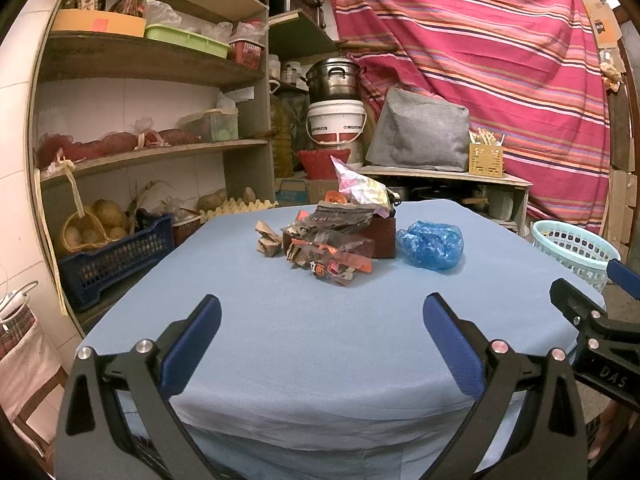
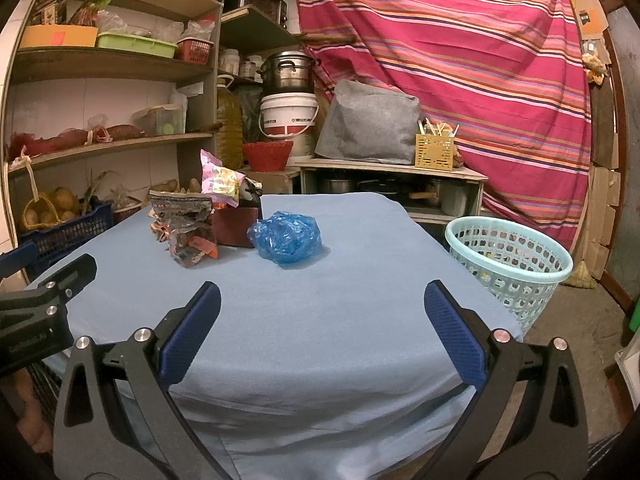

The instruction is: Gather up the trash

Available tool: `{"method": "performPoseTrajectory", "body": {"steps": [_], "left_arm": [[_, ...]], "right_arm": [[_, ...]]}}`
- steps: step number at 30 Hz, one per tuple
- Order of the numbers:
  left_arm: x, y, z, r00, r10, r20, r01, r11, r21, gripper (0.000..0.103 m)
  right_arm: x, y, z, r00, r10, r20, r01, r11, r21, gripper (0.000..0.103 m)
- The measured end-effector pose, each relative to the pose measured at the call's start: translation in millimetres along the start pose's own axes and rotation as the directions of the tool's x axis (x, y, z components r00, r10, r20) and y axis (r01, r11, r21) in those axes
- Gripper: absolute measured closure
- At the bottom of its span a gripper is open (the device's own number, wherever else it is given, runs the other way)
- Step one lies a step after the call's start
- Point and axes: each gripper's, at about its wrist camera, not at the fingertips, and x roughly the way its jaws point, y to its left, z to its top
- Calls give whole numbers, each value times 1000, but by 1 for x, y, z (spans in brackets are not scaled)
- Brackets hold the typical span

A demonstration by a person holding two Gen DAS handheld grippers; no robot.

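Note:
A heap of crumpled wrappers [image 1: 328,246] [image 2: 186,232] lies far across the blue-clothed table [image 1: 312,344] [image 2: 320,320], beside a dark red box [image 1: 382,236] [image 2: 234,226] holding a pink packet [image 1: 360,188] [image 2: 218,178]. A scrunched brown paper [image 1: 267,238] sits left of the heap. A crumpled blue plastic bag [image 1: 431,245] [image 2: 286,236] rests right of the box. My left gripper [image 1: 320,336] hovers open over the near table edge, nothing between its fingers. My right gripper [image 2: 320,324] is open likewise, level with it and to its right. A pale blue basket [image 1: 576,252] [image 2: 510,264] stands on the floor right of the table.
Shelves [image 1: 152,148] with crates, potatoes and tubs line the left wall. A low cabinet [image 2: 392,176] with a grey bag, pots and a white bucket [image 2: 288,114] stands behind the table. A striped red cloth [image 2: 460,60] hangs at the back. A hand shows at the left edge [image 2: 28,408].

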Motion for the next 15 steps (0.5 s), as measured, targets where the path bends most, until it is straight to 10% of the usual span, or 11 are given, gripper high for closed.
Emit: {"method": "performPoseTrajectory", "body": {"steps": [15], "left_arm": [[31, 7, 17, 999, 4, -51, -4, 1000, -9, 4]], "right_arm": [[17, -5, 14, 998, 17, -53, -16, 1000, 19, 4]]}}
